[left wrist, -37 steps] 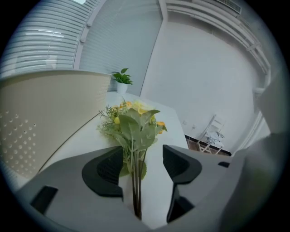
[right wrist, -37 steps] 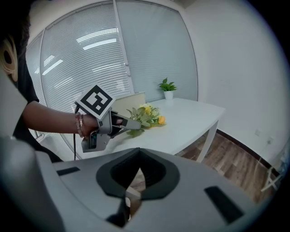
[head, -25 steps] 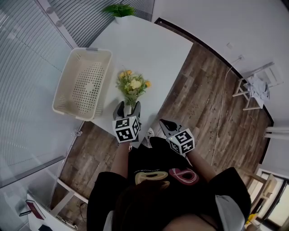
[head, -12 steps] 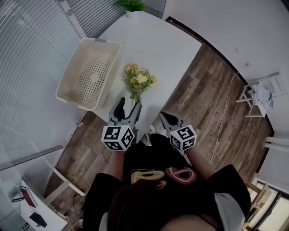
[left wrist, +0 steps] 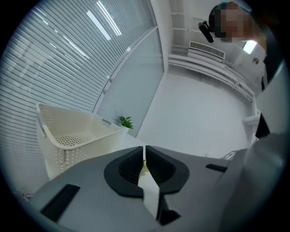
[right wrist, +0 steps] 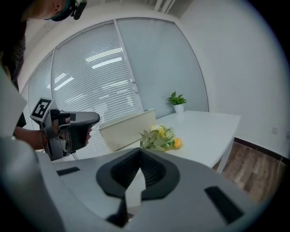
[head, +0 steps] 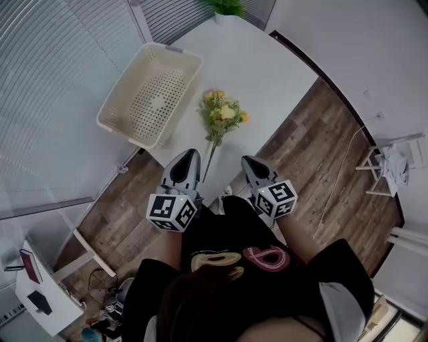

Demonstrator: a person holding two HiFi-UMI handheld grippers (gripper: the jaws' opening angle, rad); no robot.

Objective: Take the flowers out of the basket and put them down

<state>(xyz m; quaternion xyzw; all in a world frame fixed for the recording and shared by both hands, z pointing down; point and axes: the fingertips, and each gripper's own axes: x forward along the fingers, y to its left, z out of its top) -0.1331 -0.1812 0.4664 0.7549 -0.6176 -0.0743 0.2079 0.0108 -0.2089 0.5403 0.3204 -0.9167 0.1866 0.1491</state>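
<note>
A bunch of yellow flowers (head: 224, 115) lies on the white table (head: 267, 73), its stem toward the near edge; the right gripper view shows the flowers (right wrist: 158, 138) too. The empty cream basket (head: 155, 100) stands to their left. My left gripper (head: 190, 153) hovers short of the stem's end; its jaws have just been closing and hold nothing. In its own view the left gripper (left wrist: 145, 147) is shut, with the basket (left wrist: 68, 140) ahead to the left. My right gripper (head: 246, 160) is shut and empty, off the table's near edge, right of the stem.
A small potted plant (head: 227, 7) stands at the table's far end. Blinds and glass run along the left. On the wooden floor, a white chair (head: 391, 163) is at the right and a low white table (head: 40, 287) at the lower left.
The left gripper stood open around the flower stem, then drew back toward me and closed with nothing in it. The right gripper shifted slightly. The flowers stay lying on the table.
</note>
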